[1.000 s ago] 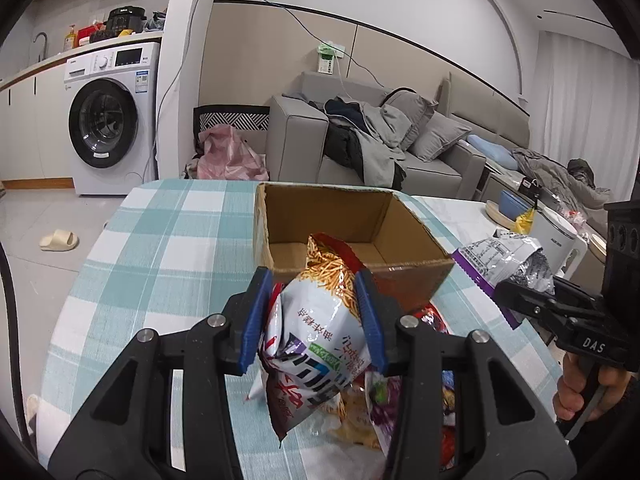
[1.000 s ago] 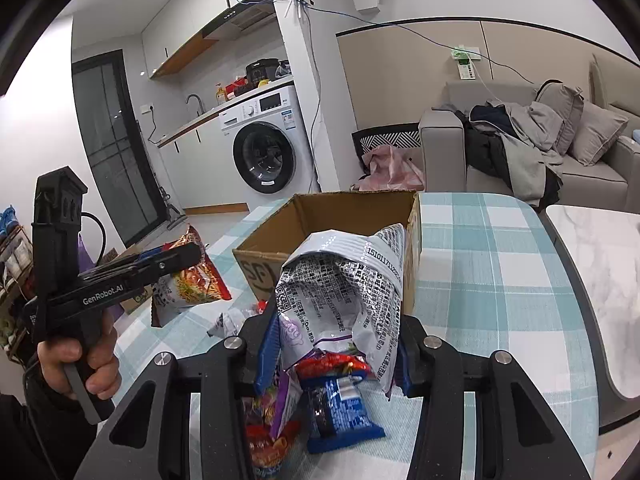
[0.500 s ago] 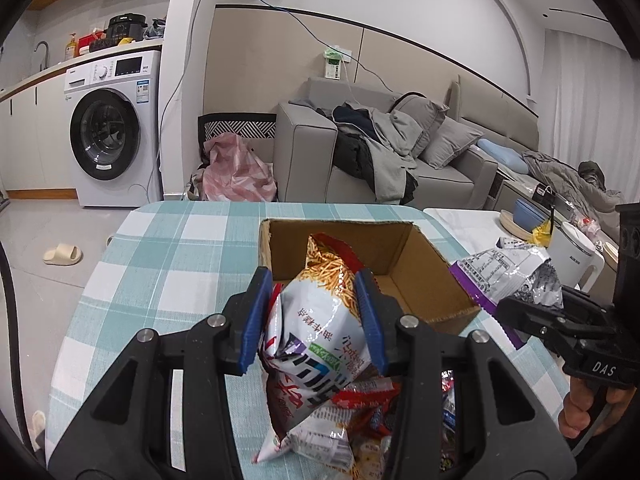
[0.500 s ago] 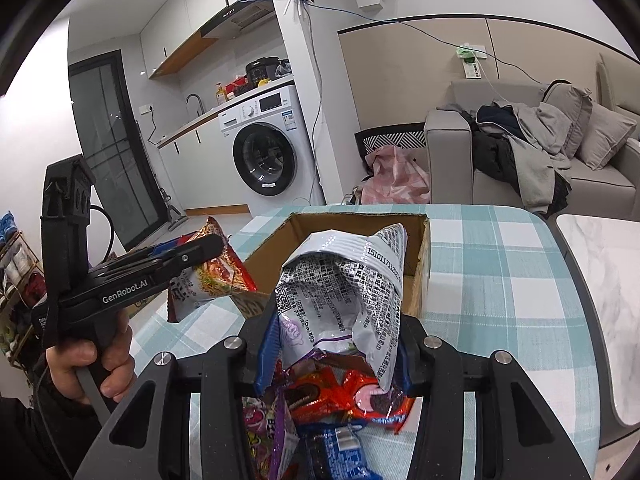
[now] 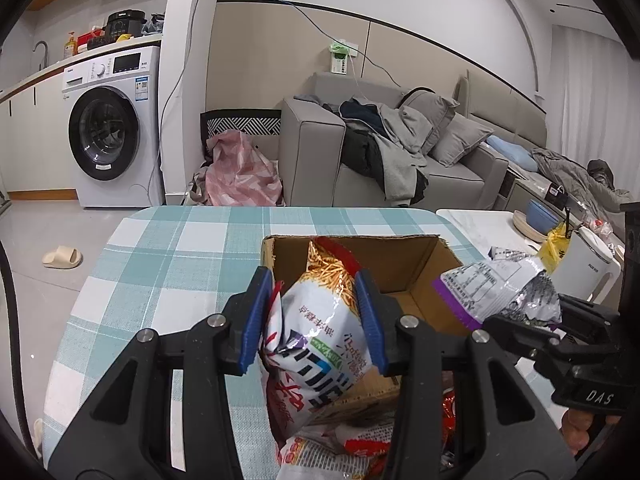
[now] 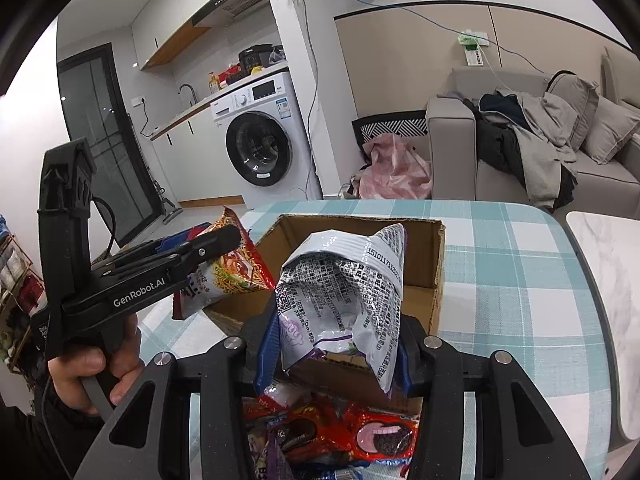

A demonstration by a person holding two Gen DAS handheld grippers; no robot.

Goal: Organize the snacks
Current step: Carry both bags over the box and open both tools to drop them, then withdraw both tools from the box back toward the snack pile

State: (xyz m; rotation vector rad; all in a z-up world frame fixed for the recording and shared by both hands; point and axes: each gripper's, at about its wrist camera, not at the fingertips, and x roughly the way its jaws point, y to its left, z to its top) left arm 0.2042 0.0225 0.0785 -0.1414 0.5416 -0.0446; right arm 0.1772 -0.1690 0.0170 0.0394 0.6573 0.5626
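Both grippers squeeze light, crinkly snack bags point(image 5: 320, 320) (puffy, easy to crush) — hold them mid-bag above the box point(image 5: 404, 272).

Even, cool indoor light, moderately bright; soft shadows only. Ceiling spot visible at 2 o'clock, left view. Glare on silver bag point(image 6: 352, 284) foil. Strong fisheye bending, black vignette at corners. Focus sharp throughout, no motion blur.
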